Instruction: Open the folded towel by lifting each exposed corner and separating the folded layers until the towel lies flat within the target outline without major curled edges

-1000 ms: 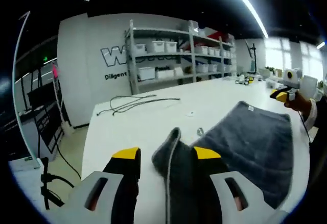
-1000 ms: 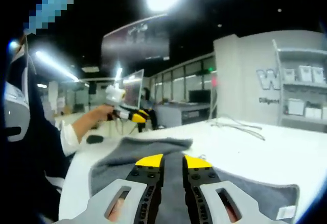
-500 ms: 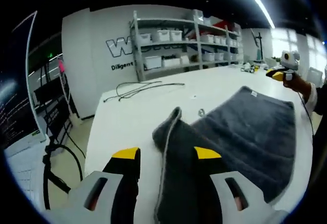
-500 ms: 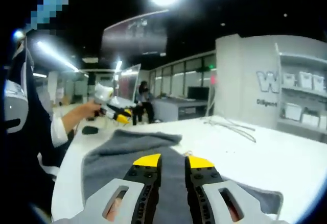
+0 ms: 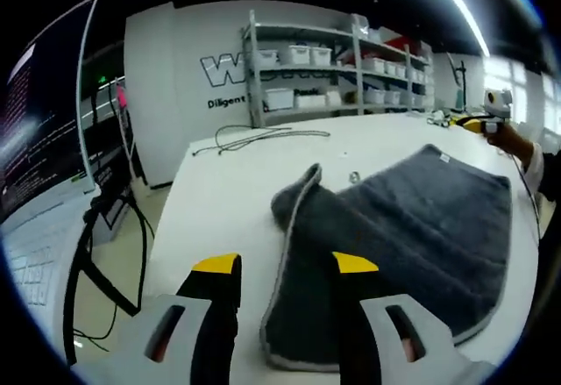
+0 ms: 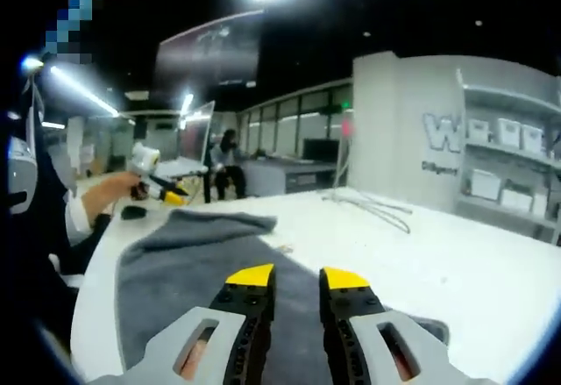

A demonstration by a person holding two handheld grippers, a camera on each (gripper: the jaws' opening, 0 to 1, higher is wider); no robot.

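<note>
Left gripper view: the left gripper [image 5: 287,267] hovers with its yellow-tipped jaws parted and nothing between them, above the near edge of the grey towel [image 5: 412,227], which lies spread on the white table [image 5: 228,192] with one corner still curled up (the right gripper [image 5: 480,122] shows far off, held in a hand [image 5: 508,139]), and a black cable [image 5: 263,137] lies farther back before shelving [image 5: 324,69]. Right gripper view: the right gripper [image 6: 296,277] is released, its jaws slightly apart and holding nothing, poised over the towel [image 6: 193,267], while the left gripper [image 6: 158,188] is held in a hand [image 6: 105,194] beyond the towel's folded far corner.
</note>
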